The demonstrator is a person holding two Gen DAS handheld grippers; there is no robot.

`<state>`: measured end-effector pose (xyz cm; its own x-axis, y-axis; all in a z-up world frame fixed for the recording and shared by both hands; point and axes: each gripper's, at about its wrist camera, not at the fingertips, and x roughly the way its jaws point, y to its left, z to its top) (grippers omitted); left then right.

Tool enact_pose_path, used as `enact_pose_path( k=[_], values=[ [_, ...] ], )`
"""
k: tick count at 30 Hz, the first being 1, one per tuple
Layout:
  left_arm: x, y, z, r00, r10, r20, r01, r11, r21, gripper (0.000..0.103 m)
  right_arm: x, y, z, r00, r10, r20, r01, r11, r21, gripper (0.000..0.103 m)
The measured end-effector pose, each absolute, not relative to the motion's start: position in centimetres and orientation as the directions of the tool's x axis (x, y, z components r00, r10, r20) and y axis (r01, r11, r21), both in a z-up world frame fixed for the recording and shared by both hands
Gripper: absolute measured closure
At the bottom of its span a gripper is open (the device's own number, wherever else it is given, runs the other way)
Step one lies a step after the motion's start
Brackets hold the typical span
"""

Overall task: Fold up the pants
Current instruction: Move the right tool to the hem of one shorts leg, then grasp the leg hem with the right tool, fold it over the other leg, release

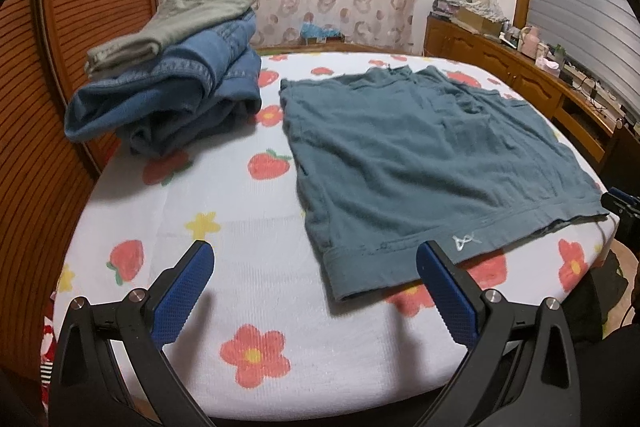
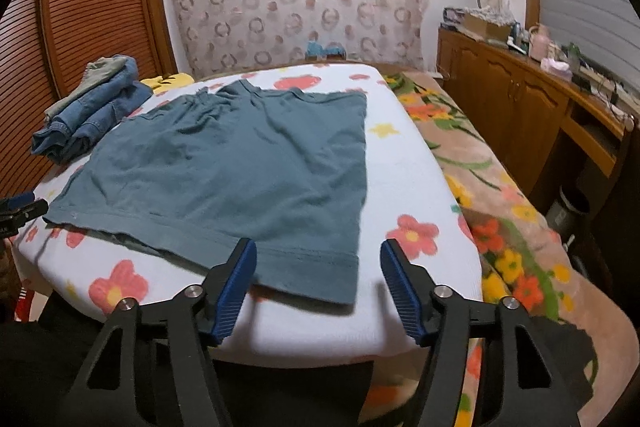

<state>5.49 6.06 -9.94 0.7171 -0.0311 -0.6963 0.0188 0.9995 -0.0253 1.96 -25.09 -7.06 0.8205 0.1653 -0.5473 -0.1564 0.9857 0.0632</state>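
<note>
While both our left claw (image 1: 316, 267) and right claw (image 2: 318, 259) hover spread and empty at the teal pants' (image 1: 420, 163) near hem, we risk pinching the flowered bed cover (image 1: 248, 307) too.

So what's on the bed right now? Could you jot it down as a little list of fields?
surface: white flowered cover on a bed
main garment: teal shorts, spread flat
near hem: faces both claws
pile: folded denim with a grey-green piece on top, far left corner
left claw: open, nothing between its fingers
right claw: open, hovering at the shorts' near right corner, not gripping it
fold: not yet begun
</note>
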Motion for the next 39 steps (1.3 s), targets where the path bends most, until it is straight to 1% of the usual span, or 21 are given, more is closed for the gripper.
enact_pose_path(
  k=[2,4,7,8,11,13,14,15,21,26,31,37,39],
  values=[
    [5.6,6.0,-10.3,0.71,-0.034,-0.703,0.022,0.999,-0.026,0.001,2.1,-24.8,-6.7,0.814,0.167,-0.557,-0.156,0.985,0.068,0.042],
    [5.7,6.0,-10.6,0.704,-0.033,-0.71,0.025,0.999,-0.022,0.001,2.0,-24.9,-6.7,0.806,0.173,-0.566,-0.161,0.984,0.073,0.051],
    [5.7,6.0,-11.1,0.694,-0.042,-0.718,0.031,0.999,-0.028,0.001,1.9,-24.6,-6.4,0.794,0.173,-0.583,-0.163,0.984,0.07,0.059],
    [5.8,6.1,-11.2,0.69,-0.043,-0.723,0.03,0.999,-0.031,0.001,2.2,-24.7,-6.2,0.795,0.171,-0.582,-0.162,0.984,0.069,0.06],
    [5.8,6.2,-11.7,0.684,-0.039,-0.728,0.025,0.999,-0.029,0.001,2.2,-24.8,-5.8,0.792,0.177,-0.584,-0.162,0.984,0.078,0.069],
    [5.9,6.2,-11.7,0.684,-0.039,-0.729,0.025,0.999,-0.03,0.001,2.3,-24.9,-5.6,0.793,0.181,-0.582,-0.166,0.983,0.08,0.08],
    [5.9,6.2,-11.7,0.684,-0.038,-0.728,0.025,0.999,-0.028,0.001,2.3,-25.1,-5.3,0.794,0.19,-0.577,-0.172,0.981,0.087,0.083],
    [5.8,6.2,-11.7,0.684,-0.038,-0.728,0.026,0.999,-0.028,0.001,2.5,-25.4,-5.1,0.794,0.203,-0.572,-0.179,0.979,0.1,0.09],
    [5.9,6.2,-11.7,0.687,-0.04,-0.726,0.028,0.999,-0.029,0.001,3.1,-26.0,-4.2,0.807,0.263,-0.529,-0.227,0.965,0.133,0.095],
    [5.8,6.4,-11.6,0.689,-0.043,-0.723,0.027,0.999,-0.033,0.002,2.9,-25.0,-2.6,0.811,0.335,-0.48,-0.304,0.942,0.144,0.095],
    [5.8,6.7,-11.5,0.691,-0.047,-0.722,0.022,0.999,-0.045,0.002,2.8,-23.7,-1.6,0.804,0.379,-0.457,-0.37,0.922,0.115,0.095],
    [5.6,7.0,-10.9,0.7,-0.061,-0.712,0.027,0.998,-0.059,0.01,3.4,-22.9,-1.0,0.782,0.436,-0.445,-0.446,0.891,0.089,0.095],
    [5.6,7.1,-10.6,0.702,-0.072,-0.708,0.035,0.997,-0.067,0.014,4.1,-22.8,-0.7,0.773,0.457,-0.439,-0.473,0.878,0.08,0.095]
  ],
)
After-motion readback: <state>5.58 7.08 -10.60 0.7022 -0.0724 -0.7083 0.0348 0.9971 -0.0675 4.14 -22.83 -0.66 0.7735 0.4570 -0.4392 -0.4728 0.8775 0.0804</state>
